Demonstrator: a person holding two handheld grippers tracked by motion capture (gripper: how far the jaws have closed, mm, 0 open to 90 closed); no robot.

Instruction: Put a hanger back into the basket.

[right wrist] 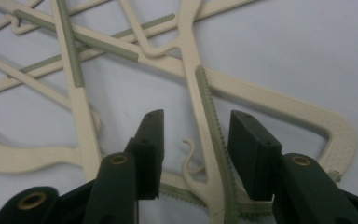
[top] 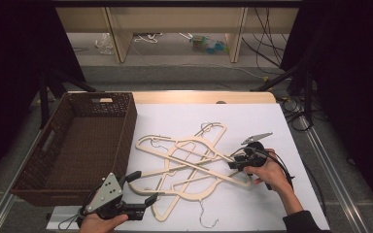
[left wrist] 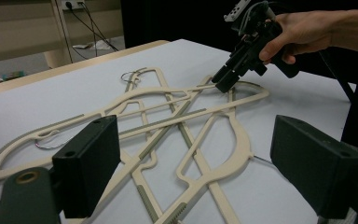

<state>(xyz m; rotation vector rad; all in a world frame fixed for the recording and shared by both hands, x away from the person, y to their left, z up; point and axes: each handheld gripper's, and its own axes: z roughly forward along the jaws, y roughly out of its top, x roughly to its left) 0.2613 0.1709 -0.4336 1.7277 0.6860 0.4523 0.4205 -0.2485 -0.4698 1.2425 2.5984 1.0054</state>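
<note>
1. The right gripper point(top: 239, 160) is down on the pile of hangers point(top: 184, 162), and one hanger arm point(right wrist: 209, 135) with a grey ribbed strip lies between its jaws
2. Its jaws are half spread and the pads do not yet press the arm; there is a gap on both sides in the right gripper view
3. The left gripper point(top: 141, 187) has its jaws spread wide with nothing between them; the near end of the pile is just in front of it, and the basket point(top: 77, 141) is beside it on its left
4. The hangers are tangled, so I think lifting one can drag the others up with it, because the arms cross over and under each other
5. The wire hooks point(top: 205, 219) can catch on another frame, and then the hanger may twist in the jaws or slip out
6. The grip is near the end of the arm, far from the middle of the hanger, so the hanger may swing down when it is raised
7. A small clip point(right wrist: 189, 151) stands just inside the jaws, near the left pad; if the pad closes on it, the hold can be weak
8. Count: about four hangers, but the tangle makes it hard to be sure; one basket with nothing in it; two grippers
</note>
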